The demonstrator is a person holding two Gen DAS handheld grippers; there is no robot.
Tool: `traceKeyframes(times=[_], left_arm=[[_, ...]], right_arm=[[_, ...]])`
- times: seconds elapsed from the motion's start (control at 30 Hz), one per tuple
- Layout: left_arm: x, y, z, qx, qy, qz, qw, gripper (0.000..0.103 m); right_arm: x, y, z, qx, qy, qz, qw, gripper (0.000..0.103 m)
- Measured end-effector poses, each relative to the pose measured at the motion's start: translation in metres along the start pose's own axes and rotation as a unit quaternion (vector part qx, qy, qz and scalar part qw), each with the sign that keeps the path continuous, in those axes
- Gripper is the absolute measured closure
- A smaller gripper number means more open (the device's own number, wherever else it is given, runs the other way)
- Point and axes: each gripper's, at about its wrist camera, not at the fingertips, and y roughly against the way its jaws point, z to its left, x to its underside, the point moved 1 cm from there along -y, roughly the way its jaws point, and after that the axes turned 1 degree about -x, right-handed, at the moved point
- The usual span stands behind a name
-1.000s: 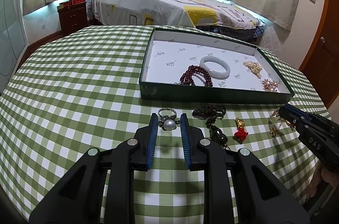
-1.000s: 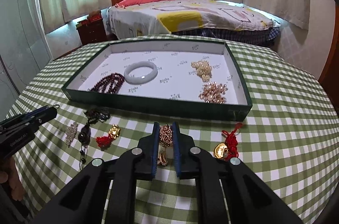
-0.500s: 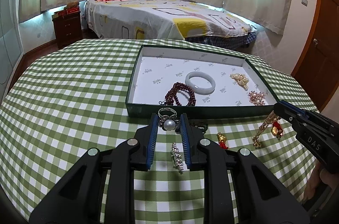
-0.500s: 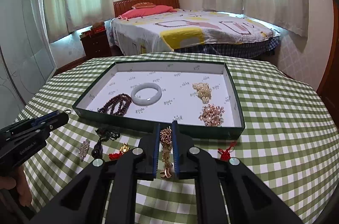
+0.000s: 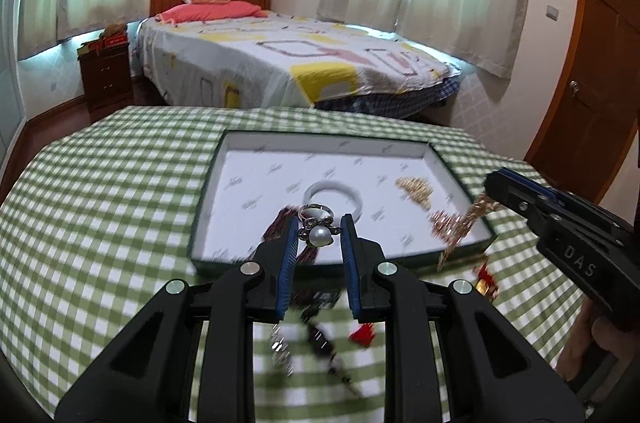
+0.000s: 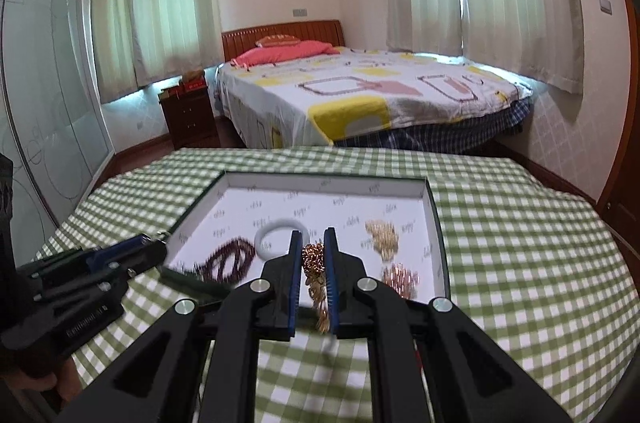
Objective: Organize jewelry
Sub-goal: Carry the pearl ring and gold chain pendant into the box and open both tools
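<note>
My left gripper is shut on a silver pearl ring and holds it in the air above the near edge of the green jewelry tray. My right gripper is shut on a gold chain ornament that dangles above the tray's near edge. In the left wrist view the right gripper shows with the chain hanging. The tray holds a white jade bangle, dark red beads and two gold pieces.
On the green checked tablecloth in front of the tray lie a silver brooch, a dark pendant necklace and red-tasselled gold charms. A bed and nightstand stand beyond the table.
Both grippers have risen and moved forward toward the tray, carrying the ring and the gold chain off the tablecloth. The loose jewelry now lies below and behind the fingertips.
</note>
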Motion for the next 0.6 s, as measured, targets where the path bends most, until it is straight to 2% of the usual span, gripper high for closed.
traceKeyframes(times=[0.33, 0.47, 0.6], left_arm=[[-0.034, -0.028, -0.027, 0.023, -0.009, -0.026, 0.9994, 0.082], [-0.040, -0.040, -0.033, 0.026, -0.010, -0.027, 0.9993, 0.082], [-0.033, -0.058, -0.036, 0.025, -0.011, -0.012, 0.9995, 0.082]], right_arm=[[-0.032, -0.016, -0.007, -0.004, -0.001, -0.033, 0.999, 0.092], [-0.034, -0.030, -0.009, -0.005, -0.004, -0.029, 1.000, 0.092], [-0.024, -0.044, -0.015, -0.005, -0.010, -0.011, 1.000, 0.092]])
